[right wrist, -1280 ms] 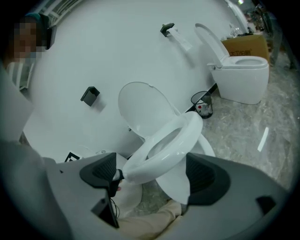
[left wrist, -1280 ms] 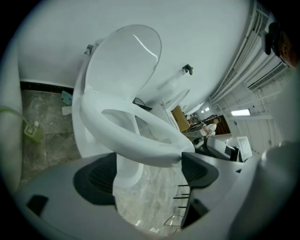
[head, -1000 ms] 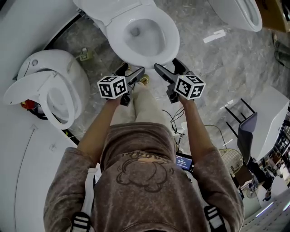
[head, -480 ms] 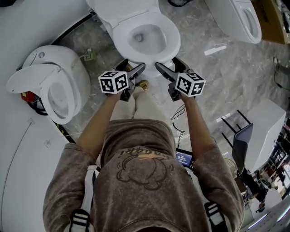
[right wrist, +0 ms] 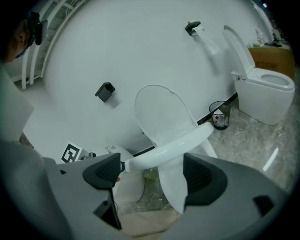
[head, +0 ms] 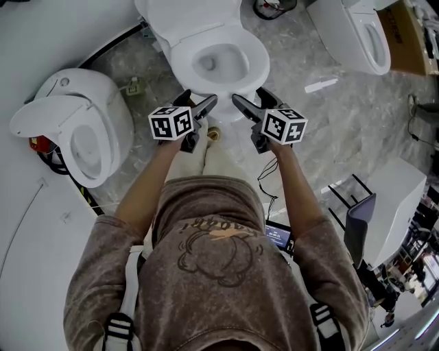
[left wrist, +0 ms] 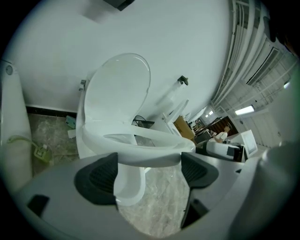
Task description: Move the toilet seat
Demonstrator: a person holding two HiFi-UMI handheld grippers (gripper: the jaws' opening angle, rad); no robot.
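The white toilet seat (head: 257,65) lies round the bowl of the middle toilet, and its lid (head: 192,17) stands up behind. My left gripper (head: 200,97) and right gripper (head: 248,96) hover side by side at the seat's front edge, pointing down at it. In the left gripper view the seat (left wrist: 140,147) runs across the gap of my left gripper (left wrist: 149,171), whose pads stand wide and clear of it. In the right gripper view the seat (right wrist: 173,143) crosses my right gripper (right wrist: 151,171) the same way. Its jaws have just been closing but remain wide, not pressing on it.
A second toilet (head: 82,130) with its lid open stands at the left, and a third toilet (head: 357,34) at the upper right. A white strip (head: 321,86) and cables (head: 264,171) lie on the marble floor. A black-framed stand (head: 360,219) is at the right.
Both grippers have come slightly further over the front rim of the toilet. The whole view has shifted, so the toilet sits a little higher and further left.
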